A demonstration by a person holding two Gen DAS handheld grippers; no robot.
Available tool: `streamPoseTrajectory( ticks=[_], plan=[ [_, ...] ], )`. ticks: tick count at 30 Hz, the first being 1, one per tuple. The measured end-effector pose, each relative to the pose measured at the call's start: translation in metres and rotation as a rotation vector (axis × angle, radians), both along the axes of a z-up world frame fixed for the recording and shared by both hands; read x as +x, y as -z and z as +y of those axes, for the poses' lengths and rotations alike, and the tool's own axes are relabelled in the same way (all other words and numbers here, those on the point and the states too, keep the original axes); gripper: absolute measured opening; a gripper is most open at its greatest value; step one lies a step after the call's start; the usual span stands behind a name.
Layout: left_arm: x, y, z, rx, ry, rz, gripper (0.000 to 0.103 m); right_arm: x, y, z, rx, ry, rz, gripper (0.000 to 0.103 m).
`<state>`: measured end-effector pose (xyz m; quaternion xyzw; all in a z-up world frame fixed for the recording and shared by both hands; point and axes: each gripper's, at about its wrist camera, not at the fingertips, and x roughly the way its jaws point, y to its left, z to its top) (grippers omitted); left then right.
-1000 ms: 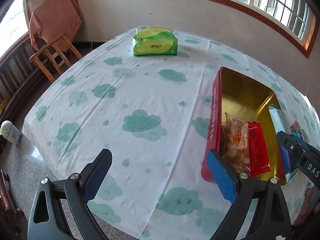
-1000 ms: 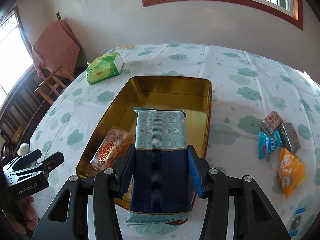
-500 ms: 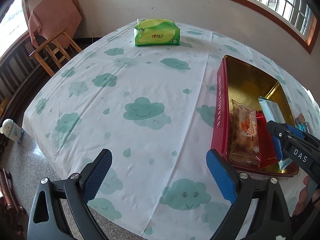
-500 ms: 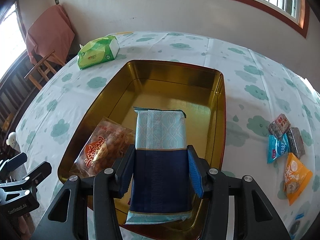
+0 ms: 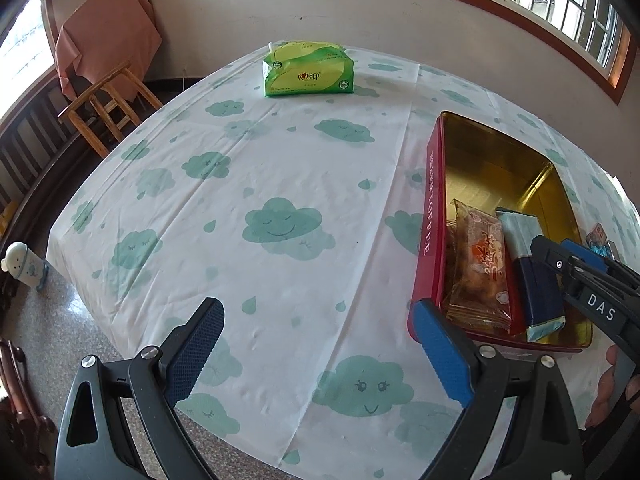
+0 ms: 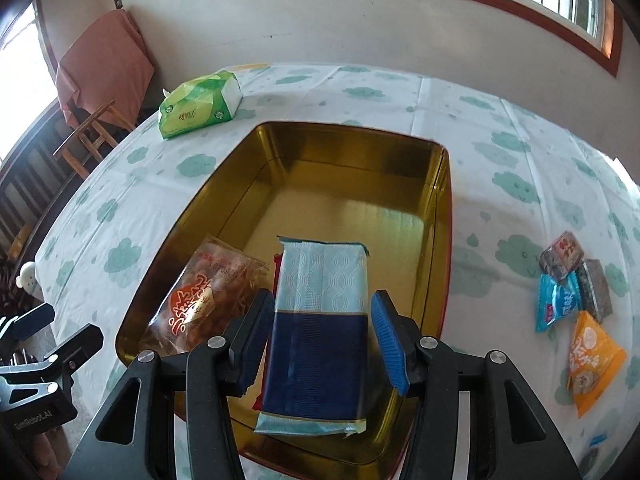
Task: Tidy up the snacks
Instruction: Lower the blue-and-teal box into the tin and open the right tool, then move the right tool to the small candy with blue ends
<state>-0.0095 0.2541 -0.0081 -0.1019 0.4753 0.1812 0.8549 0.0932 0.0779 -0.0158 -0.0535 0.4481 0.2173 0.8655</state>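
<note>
A tin with a gold inside (image 6: 352,136) and red walls (image 5: 430,200) stands on the cloud-print tablecloth. In its near end lie an orange-brown snack packet (image 6: 200,300) and a red packet (image 6: 276,260). A long packet, pale blue and navy (image 6: 320,320), rests on top of the red one. My right gripper (image 6: 322,300) straddles this packet, and a thin gap shows at the right pad (image 6: 390,340). My left gripper (image 5: 316,308) hangs wide open over bare cloth left of the tin, with nothing between its fingers.
Several loose snack packets (image 6: 560,300), one of them orange (image 6: 592,356), lie on the cloth right of the tin. A green tissue pack (image 5: 308,70) sits at the far side. A wooden chair with a pink cloth (image 5: 104,108) stands beyond the left table edge.
The right gripper came down over the tin with the blue packet. The packet now rests in the tin and the pads have eased off it. The left gripper has kept still and wide.
</note>
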Motion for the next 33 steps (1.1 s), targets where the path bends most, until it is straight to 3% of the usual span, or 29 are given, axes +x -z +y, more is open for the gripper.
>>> streamPoseTrajectory(
  ticks=[9, 14, 19, 27, 33],
  plan=[
    [0.001, -0.018, -0.035, 0.017, 0.085, -0.038, 0.094, -0.030, -0.026, -0.040, 0.072, -0.005, -0.045, 0.052],
    [0.003, -0.025, -0.072, 0.029, 0.188, -0.058, 0.094, -0.051, -0.034, -0.081, 0.045, 0.019, -0.093, 0.052],
    [0.004, -0.026, -0.107, 0.024, 0.272, -0.066, 0.094, -0.067, -0.036, -0.142, -0.017, 0.118, -0.125, 0.052],
    [0.005, -0.020, -0.149, 0.021, 0.367, -0.050, 0.094, -0.078, -0.006, -0.245, -0.099, 0.316, -0.050, 0.052],
    [0.007, -0.014, -0.172, 0.033, 0.413, -0.027, 0.094, -0.083, 0.022, -0.272, -0.096, 0.357, 0.017, 0.052]
  ],
)
